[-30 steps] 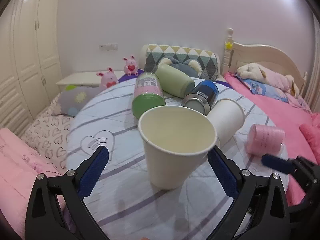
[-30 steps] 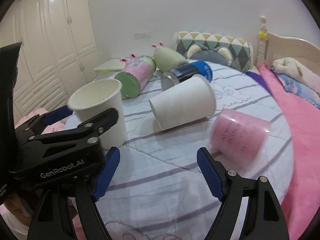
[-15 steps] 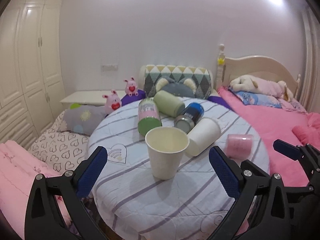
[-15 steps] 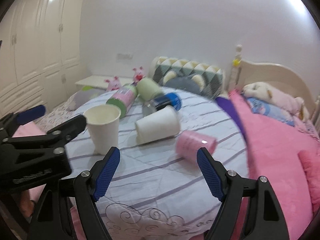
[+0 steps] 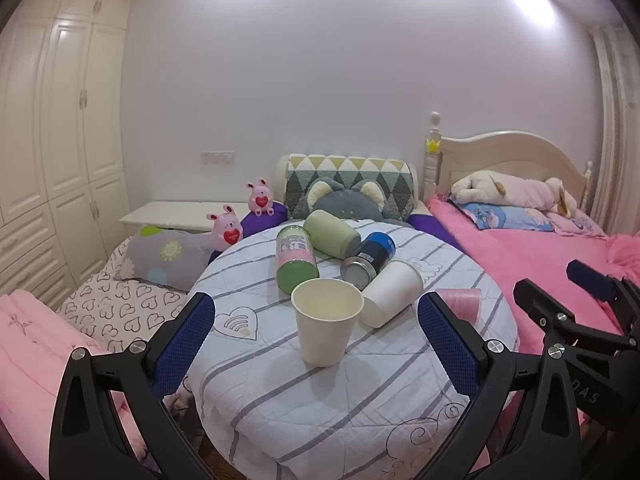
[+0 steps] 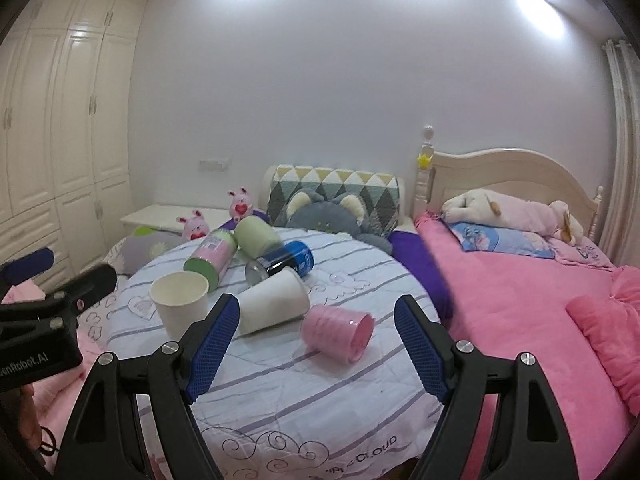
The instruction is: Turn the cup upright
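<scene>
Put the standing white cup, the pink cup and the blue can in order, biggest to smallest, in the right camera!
1. Standing white cup
2. Pink cup, nearly as big and nearer the camera, so this order is unsure
3. Blue can, smallest-looking, but farthest away

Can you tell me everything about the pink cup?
The pink cup looks like ribbed, slightly see-through plastic. It lies on its side on the striped cloth of the round table, its open mouth facing right toward the pink bed. It sits near the table's right edge, next to the tipped white cup; whether they touch is unclear. No gripper holds it, and it looks empty.
</scene>
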A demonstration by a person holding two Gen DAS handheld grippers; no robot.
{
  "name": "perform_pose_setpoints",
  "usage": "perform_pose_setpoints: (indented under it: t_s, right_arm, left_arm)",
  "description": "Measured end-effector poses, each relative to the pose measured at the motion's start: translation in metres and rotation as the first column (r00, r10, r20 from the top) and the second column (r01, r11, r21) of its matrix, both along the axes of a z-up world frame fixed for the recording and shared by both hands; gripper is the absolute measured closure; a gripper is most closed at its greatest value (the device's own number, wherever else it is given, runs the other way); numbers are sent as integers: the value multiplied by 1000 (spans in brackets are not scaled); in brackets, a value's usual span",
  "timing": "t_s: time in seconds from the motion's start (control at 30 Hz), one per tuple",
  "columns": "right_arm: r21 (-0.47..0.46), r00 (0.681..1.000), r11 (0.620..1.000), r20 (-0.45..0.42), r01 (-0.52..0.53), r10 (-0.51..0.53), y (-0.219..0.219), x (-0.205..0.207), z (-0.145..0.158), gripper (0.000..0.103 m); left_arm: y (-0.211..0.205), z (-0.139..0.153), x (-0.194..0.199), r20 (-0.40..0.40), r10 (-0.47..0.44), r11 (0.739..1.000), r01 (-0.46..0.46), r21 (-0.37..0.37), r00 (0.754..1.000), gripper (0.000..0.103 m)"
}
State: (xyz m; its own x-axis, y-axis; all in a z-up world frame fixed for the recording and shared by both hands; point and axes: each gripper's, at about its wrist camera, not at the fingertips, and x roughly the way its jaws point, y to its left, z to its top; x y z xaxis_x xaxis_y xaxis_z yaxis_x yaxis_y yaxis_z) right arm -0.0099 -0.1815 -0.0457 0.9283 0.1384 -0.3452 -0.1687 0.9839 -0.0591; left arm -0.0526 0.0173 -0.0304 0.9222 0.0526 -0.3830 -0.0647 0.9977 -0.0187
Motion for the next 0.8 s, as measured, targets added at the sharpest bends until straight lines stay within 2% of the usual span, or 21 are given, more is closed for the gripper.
perform_pose_setpoints:
  t_s: [0.43,0.8]
  right_arm:
    - [7,1000,1000,1,1,-1,-1,-1,2,20]
    - [10,1000,1000,-31,-1,2,-2,6,-3,20]
  left_arm:
    - [-3,0,1,14,21,999,-22,42,1000,0]
    - [-2,-2,8,-6,16,999,-16,28,1000,0]
